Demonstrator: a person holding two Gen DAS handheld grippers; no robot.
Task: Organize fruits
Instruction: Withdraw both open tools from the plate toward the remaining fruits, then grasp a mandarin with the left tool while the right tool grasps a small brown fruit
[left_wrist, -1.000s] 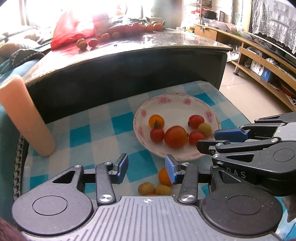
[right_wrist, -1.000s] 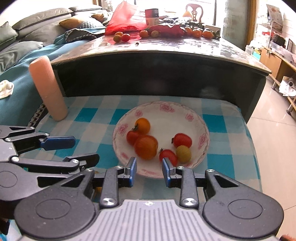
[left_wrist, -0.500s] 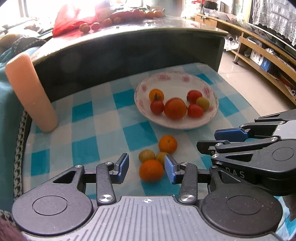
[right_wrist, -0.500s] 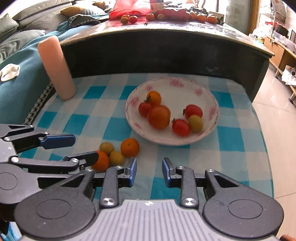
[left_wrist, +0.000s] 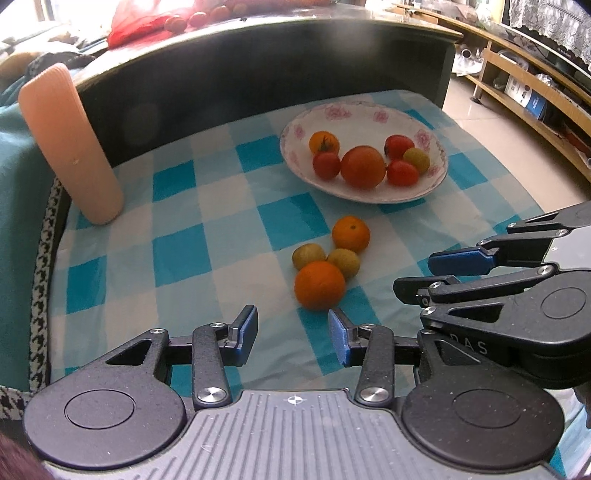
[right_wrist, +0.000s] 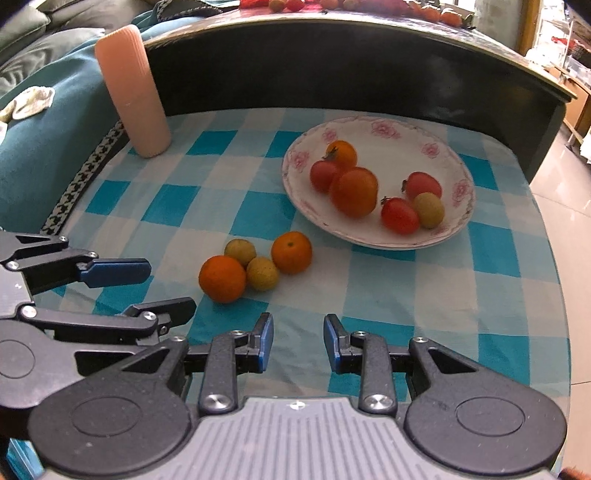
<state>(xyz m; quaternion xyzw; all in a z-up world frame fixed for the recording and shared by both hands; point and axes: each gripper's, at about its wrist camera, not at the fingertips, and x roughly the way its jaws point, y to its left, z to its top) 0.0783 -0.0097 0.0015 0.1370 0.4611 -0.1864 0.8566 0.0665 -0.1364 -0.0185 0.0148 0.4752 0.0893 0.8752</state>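
Oranges beside plate — both jaws spread, empty.

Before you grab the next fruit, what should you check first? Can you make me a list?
1. Left tool open and empty: ok.
2. Right tool open and empty: ok.
3. Fruit left on the cloth: two oranges and two small yellow fruits, none in the plate yet: not ok.
4. Near orange lined up with the left tool: not ok, it sits nearer the right finger.
5. Room in the plate: ok, its back half is bare.
6. Fruits will stay put when one is lifted: cannot tell, they are bunched close together.
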